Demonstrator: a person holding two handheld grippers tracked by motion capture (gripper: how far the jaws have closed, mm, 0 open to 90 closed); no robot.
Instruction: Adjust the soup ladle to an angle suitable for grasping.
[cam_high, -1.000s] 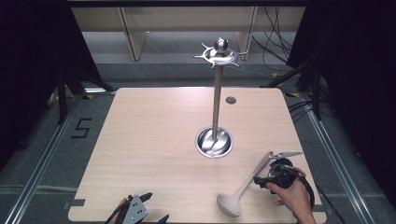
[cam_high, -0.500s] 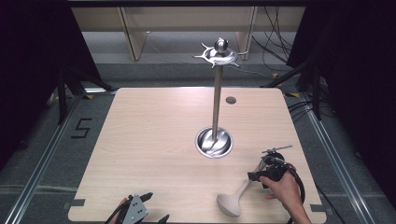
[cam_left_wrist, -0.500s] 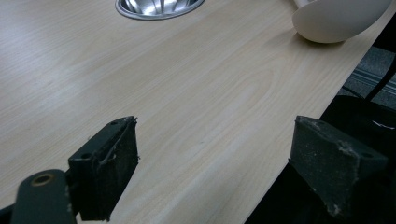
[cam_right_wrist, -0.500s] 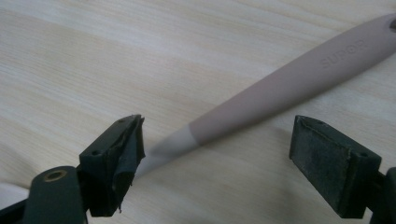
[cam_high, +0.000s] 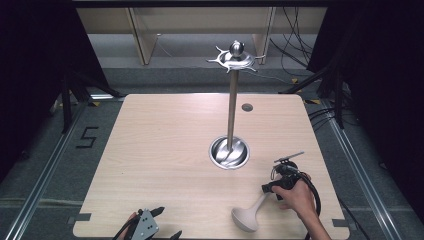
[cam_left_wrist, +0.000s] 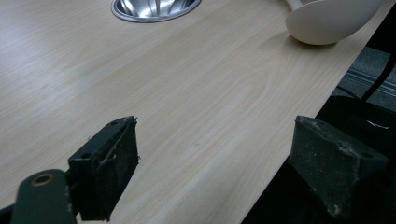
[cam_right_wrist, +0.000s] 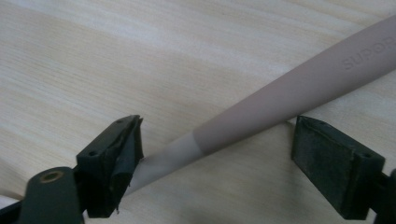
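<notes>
**Ladle lying between spread jaws at the table's near edge**

Pale wood is covering the table (cam_high: 165, 150), which is standing on grey carpet with dark curtains hanging at both sides and a light wooden frame showing behind it at twelve o'clock. Just right of the table's centre, a metal stand (cam_high: 231, 107) is rising from a round steel dish base (cam_high: 229, 152) and carrying a ring of hooks under a ball at its top.

At about five o'clock from that base, near the front edge, a beige ladle (cam_high: 248, 215) is lying on the wood, its bowl pointing toward seven o'clock. The right gripper (cam_high: 272, 188) is sitting over the handle, held by the person's hand (cam_high: 296, 196). In the right gripper view its jaws are standing wide apart with the ladle's handle (cam_right_wrist: 280, 98) running diagonally between them, touching the left pad and passing just beside the right one.

At seven o'clock the left gripper (cam_high: 165, 222) is hovering at the front edge. In the left gripper view its jaws are gaping wide with nothing between them, the ladle's bowl (cam_left_wrist: 331, 21) lying well ahead at one o'clock.
</notes>
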